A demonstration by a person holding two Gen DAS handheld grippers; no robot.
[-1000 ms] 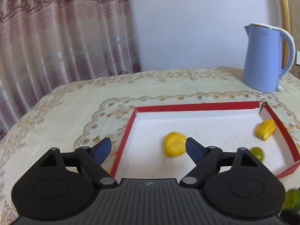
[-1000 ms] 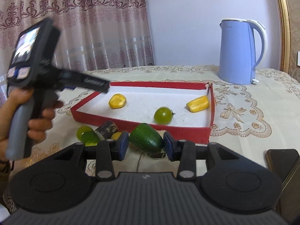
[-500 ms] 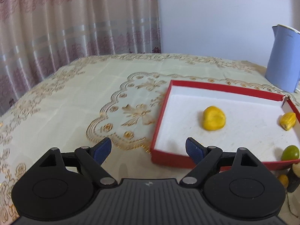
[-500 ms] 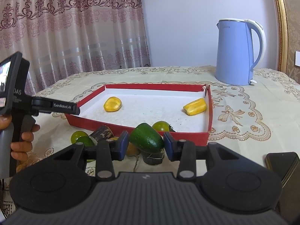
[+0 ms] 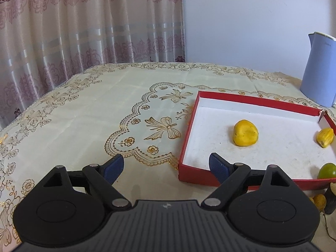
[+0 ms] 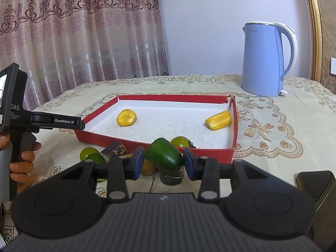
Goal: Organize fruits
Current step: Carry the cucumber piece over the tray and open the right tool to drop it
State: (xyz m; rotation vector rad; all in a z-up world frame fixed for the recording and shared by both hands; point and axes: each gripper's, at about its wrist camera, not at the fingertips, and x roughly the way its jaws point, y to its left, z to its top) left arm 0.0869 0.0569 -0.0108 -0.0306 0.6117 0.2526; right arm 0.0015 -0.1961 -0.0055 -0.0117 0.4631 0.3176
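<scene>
- Since the earlier frame the left tool has swung left and drawn back: the red tray has shifted to the right of its view, with the near-left tray corner now lying between its fingers.
- Left tool: released, fingers spread wide, nothing between them; it hangs above the bench.
- Right tool: fingers set either side of the green avocado; the pads look pressed to it, gripping it.
- The avocado sits in front of the tray's near wall, outside the tray, over a cluster of loose fruit on the bench: two green limes at left, a dark cut piece beside them, a yellow fruit partly hidden under the avocado.
- Inside the tray: a green tomato against the near wall, a round yellow fruit at left, a long yellow fruit at the right wall.
- Beyond the tray, apart from it: blue kettle, upright.
- Far edge: patterned curtain.
</scene>
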